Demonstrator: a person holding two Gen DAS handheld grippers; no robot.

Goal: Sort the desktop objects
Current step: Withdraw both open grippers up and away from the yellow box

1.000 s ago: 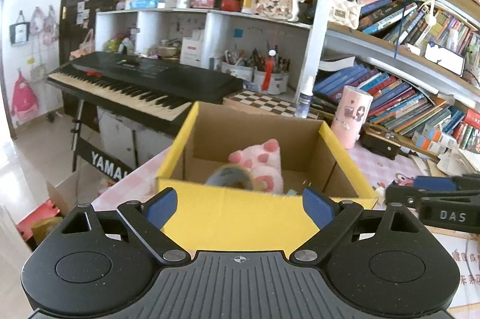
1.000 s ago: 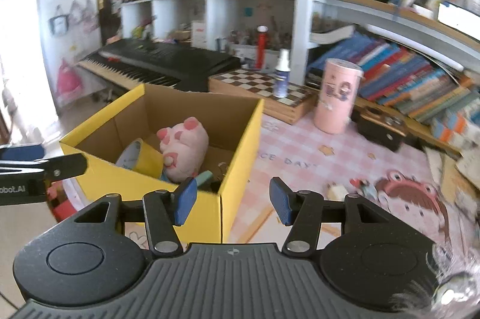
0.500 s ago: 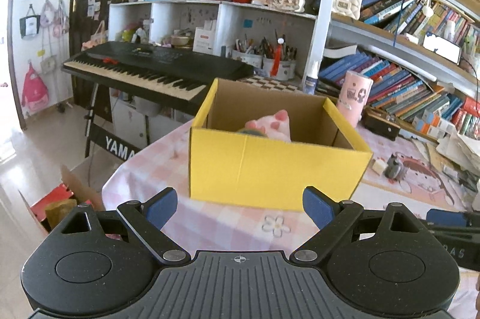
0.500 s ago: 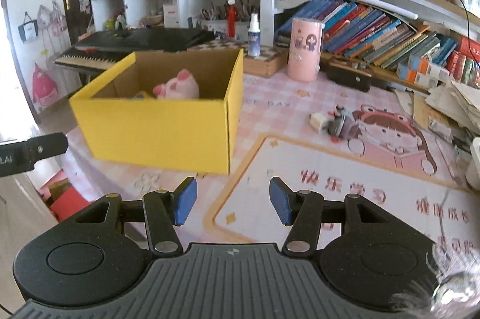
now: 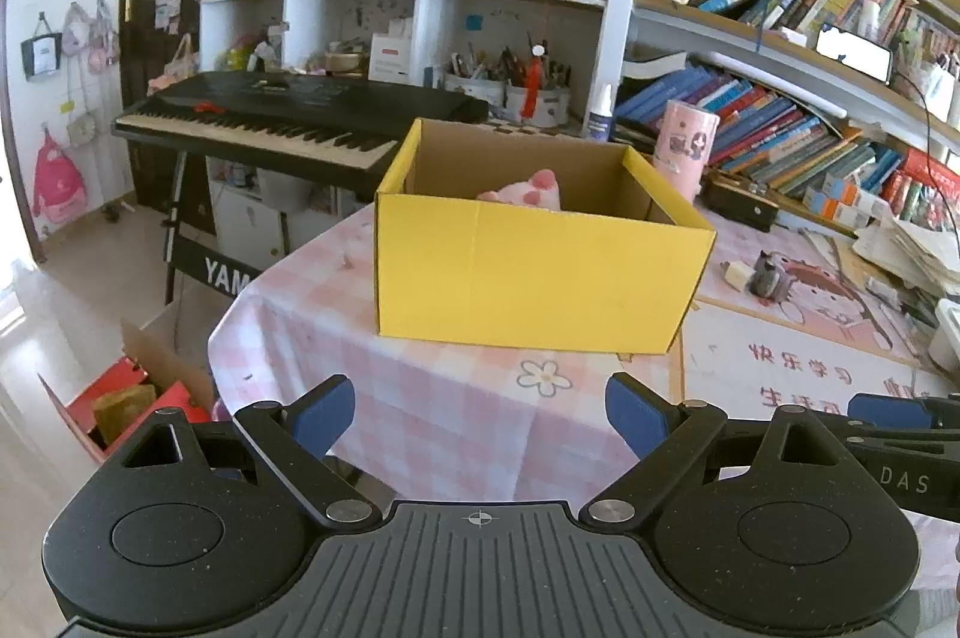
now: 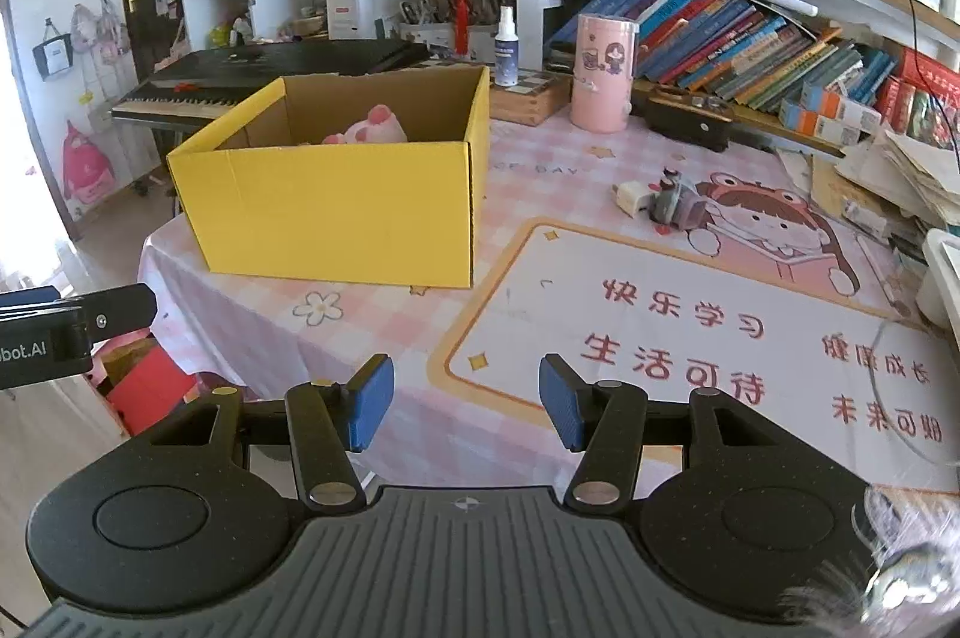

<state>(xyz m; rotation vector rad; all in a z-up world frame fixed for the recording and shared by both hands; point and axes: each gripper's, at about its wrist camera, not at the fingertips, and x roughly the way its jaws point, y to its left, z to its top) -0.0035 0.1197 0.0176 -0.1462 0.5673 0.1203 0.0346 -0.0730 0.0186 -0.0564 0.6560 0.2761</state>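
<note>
On the pink checked tablecloth [image 5: 456,398] ahead of you stands the open yellow cardboard box [image 5: 528,272], its near wall facing your left gripper [image 5: 480,413]; that gripper's blue pads are spread wide with nothing between them, and they hang near the table's near edge, apart from the box; a pink plush toy with darker pink paws [image 6: 372,131] lies inside the box, only its top showing above the rim. Your right gripper [image 6: 467,410] has its fingers at a narrower gap, also empty, over the near part of the pink cartoon desk mat with red lettering [image 6: 690,314], to the right of the box; farther right on that mat, a small white charger plug [image 6: 630,198] sits touching a small grey figurine [image 6: 675,203]; a tall pink cylindrical canister [image 6: 603,71] stands far behind, just beside the bookshelf [image 6: 750,38]; a black electronic keyboard [image 5: 288,116] lies far left, beyond the table.
</note>
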